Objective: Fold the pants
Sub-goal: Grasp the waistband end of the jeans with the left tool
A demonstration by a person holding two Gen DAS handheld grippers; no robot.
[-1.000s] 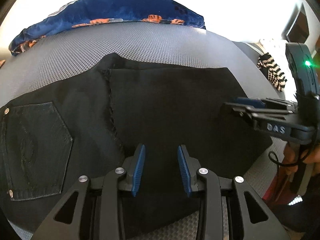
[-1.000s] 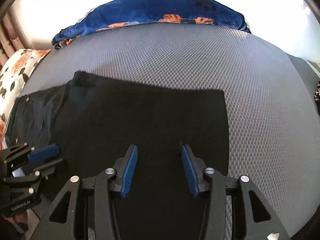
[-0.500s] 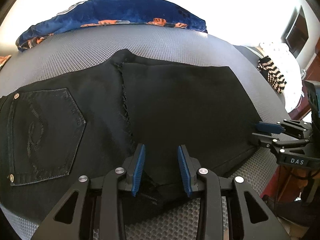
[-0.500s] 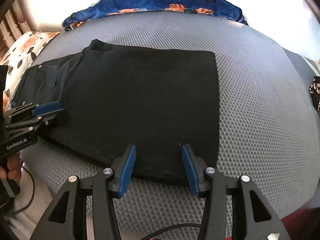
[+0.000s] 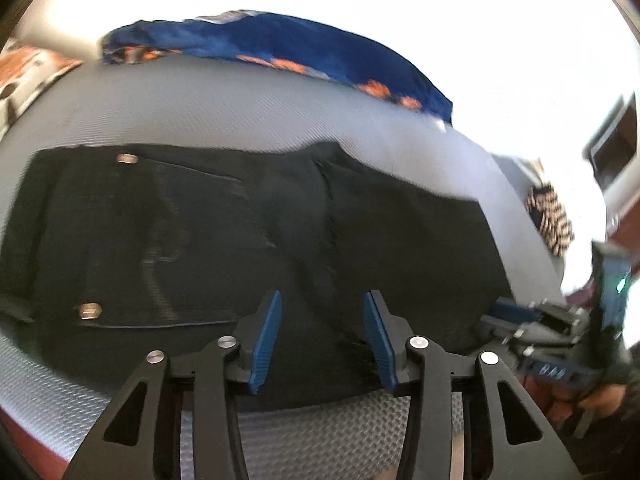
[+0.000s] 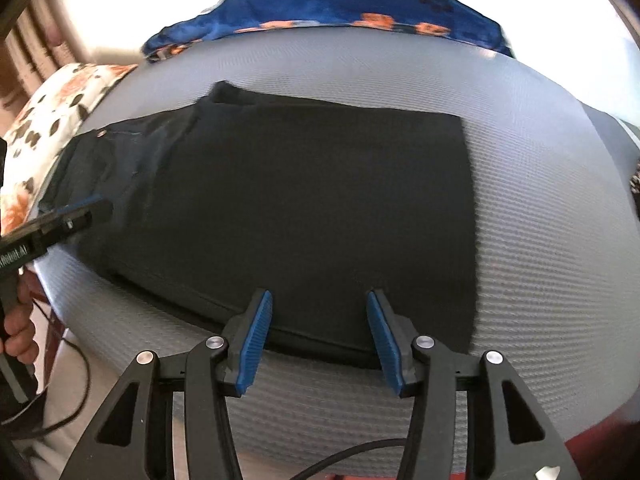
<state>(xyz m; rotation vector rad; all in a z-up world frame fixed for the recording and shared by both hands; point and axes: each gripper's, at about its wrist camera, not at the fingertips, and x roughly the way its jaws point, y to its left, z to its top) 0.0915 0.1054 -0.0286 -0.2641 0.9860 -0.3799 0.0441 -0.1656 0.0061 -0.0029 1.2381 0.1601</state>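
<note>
Black pants (image 5: 240, 248) lie folded flat on a grey mesh mattress (image 5: 224, 108), back pocket with rivets at the left, legs folded over at the right. They also show in the right wrist view (image 6: 312, 200). My left gripper (image 5: 320, 320) is open and empty above the pants' near edge. My right gripper (image 6: 320, 320) is open and empty above the near edge of the folded legs. The right gripper shows at the left view's right edge (image 5: 520, 316). The left gripper shows at the right view's left edge (image 6: 84, 212).
A blue blanket with orange print (image 5: 280, 48) lies at the mattress's far edge. A floral pillow (image 6: 60, 108) lies at the left. A striped black-and-white item (image 5: 548, 220) lies at the right. A cable (image 6: 360, 452) runs below the near edge.
Both grippers have drawn back toward the mattress's near edge, still open. The left view has swung left, showing more of the pocket. The pants lie still.
</note>
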